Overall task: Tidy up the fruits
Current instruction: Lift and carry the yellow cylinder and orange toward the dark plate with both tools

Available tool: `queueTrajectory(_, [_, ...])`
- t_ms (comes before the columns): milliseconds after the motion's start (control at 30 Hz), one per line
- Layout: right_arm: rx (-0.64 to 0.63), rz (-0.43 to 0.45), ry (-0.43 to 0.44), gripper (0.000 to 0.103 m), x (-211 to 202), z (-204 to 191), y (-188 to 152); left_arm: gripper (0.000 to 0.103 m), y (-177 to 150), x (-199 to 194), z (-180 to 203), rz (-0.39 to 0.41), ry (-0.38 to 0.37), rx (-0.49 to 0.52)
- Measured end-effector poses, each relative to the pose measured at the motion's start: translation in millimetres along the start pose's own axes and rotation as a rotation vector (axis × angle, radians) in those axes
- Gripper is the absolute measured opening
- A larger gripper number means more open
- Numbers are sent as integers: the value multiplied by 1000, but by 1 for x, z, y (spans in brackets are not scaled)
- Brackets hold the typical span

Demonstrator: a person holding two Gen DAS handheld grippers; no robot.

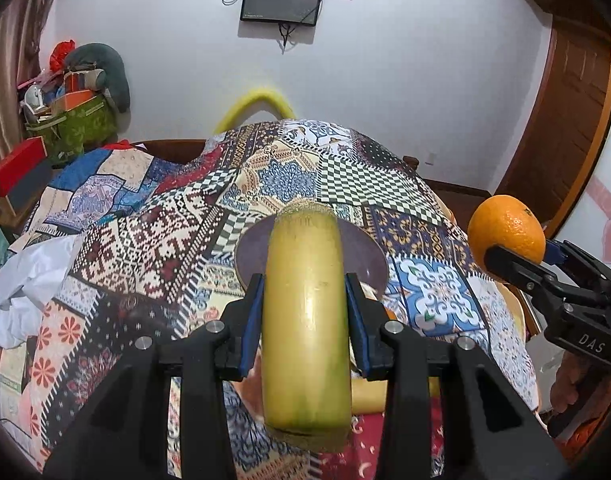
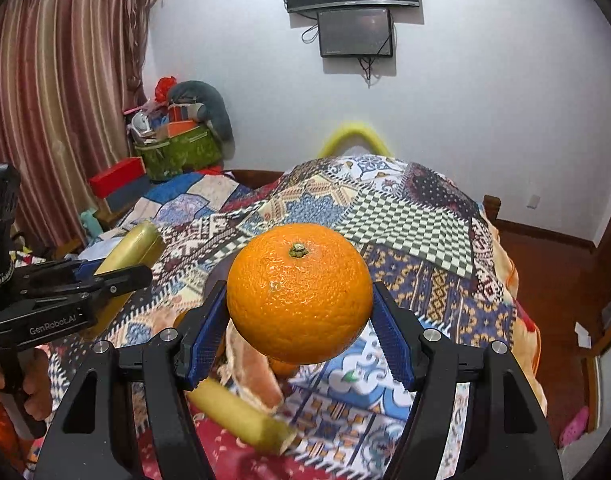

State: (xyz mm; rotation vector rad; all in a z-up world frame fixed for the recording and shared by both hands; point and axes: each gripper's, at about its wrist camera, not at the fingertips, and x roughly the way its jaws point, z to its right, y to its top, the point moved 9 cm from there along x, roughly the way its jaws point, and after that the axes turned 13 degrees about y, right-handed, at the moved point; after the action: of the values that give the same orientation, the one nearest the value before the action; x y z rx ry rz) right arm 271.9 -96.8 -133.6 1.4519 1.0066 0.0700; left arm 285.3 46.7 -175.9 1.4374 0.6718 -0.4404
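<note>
My left gripper [image 1: 305,312] is shut on a yellow-green banana piece [image 1: 307,320], held above the patterned cloth. It also shows at the left of the right wrist view [image 2: 117,276], with the banana piece [image 2: 137,240] in it. My right gripper [image 2: 301,312] is shut on an orange [image 2: 299,292]; it shows at the right of the left wrist view [image 1: 509,256] with the orange [image 1: 505,236]. A dark round plate [image 1: 369,256] lies on the cloth behind the banana. Another banana piece [image 2: 241,416] and peeled fruit [image 2: 257,372] lie below the orange.
A patchwork cloth [image 1: 145,240] covers the bed-like surface. A green basket of clutter [image 2: 177,152] and a red box [image 2: 117,176] stand at the back left by the curtain. Screens [image 2: 353,28] hang on the white wall. A wooden door [image 1: 569,120] is at the right.
</note>
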Motion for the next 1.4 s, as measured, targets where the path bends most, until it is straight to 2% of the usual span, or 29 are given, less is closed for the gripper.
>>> queueTrajectory(600, [-13,19,-15,66,43,28,32,38,32,62,0,-6,18,7])
queueTrajectory(867, [-42,-56,-12,66,82,40,26,38,34,99,-7,-47,30,13])
queueTrajectory(1100, [-63,-160,13,66,119,44,10,38,34,131,-12,-91,41,35])
queueTrajectory(1400, [-45,-227,55,66,147,47,5,38,30,162,-8,-158,25,53])
